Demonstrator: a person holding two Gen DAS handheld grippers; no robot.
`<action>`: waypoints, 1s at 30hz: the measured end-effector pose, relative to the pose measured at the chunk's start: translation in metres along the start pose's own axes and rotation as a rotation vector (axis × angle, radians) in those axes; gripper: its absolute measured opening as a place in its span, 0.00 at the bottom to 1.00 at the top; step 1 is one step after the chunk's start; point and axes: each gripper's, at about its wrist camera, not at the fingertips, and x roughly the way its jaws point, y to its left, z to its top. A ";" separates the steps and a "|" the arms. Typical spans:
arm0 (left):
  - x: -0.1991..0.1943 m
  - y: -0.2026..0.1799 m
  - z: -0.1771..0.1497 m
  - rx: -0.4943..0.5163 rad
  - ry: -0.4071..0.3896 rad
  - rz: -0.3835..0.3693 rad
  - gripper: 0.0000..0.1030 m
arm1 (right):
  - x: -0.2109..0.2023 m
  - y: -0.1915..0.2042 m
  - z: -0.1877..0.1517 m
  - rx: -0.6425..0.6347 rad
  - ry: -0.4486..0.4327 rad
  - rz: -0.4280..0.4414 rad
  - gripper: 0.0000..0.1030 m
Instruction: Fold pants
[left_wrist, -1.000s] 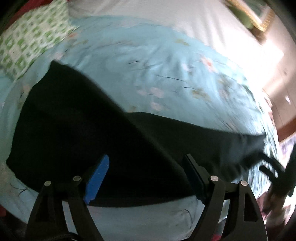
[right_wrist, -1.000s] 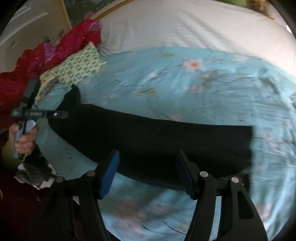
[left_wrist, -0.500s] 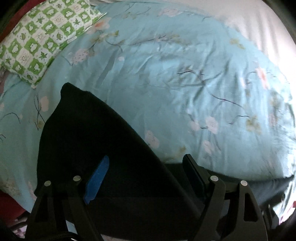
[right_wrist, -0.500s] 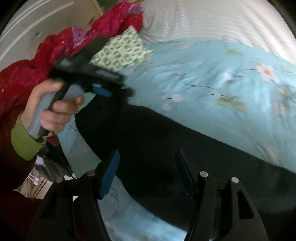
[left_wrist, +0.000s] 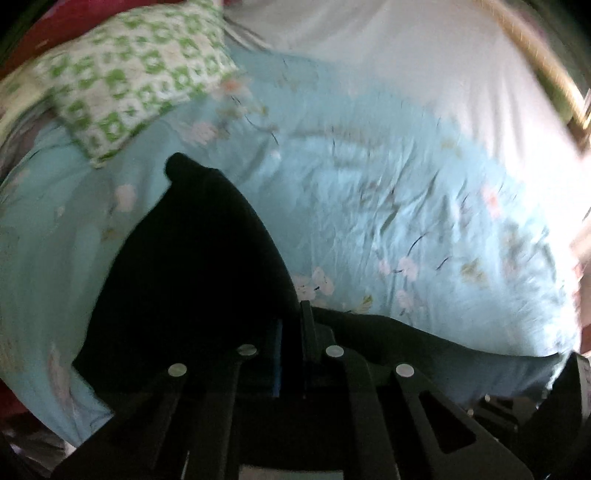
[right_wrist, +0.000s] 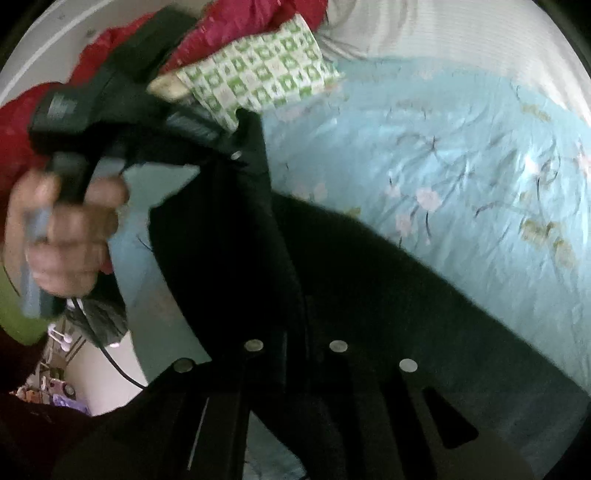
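I have both hand-held grippers clamped on the black fabric pants (left_wrist: 192, 280) spread on the pale blue floral bedspread (left_wrist: 388, 206): left hand-held gripper (left_wrist: 291, 343) and right hand-held gripper (right_wrist: 295, 332) pinch the near edge, legs running off rightward.

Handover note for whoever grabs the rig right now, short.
Left gripper: jaws shut on the near edge of the black pants.
Right gripper: jaws shut on the same pants further along, close to the left hand.
Pants lie stretched across the blue floral quilt, one end pointing toward the green checked pillow; they look flat on the bed.
Done: both grips taken.
Left: probably lift and carry the gripped edge over to make the fold, then release and smooth. No finished fold is visible yet.
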 end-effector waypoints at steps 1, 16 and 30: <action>-0.008 0.003 -0.005 -0.016 -0.015 -0.013 0.05 | -0.004 0.003 0.002 -0.012 -0.012 0.005 0.07; -0.026 0.068 -0.090 -0.176 -0.039 -0.151 0.05 | 0.006 0.041 -0.015 -0.201 0.095 -0.031 0.06; -0.011 0.083 -0.108 -0.192 0.009 -0.185 0.06 | 0.016 0.045 -0.019 -0.227 0.154 -0.057 0.07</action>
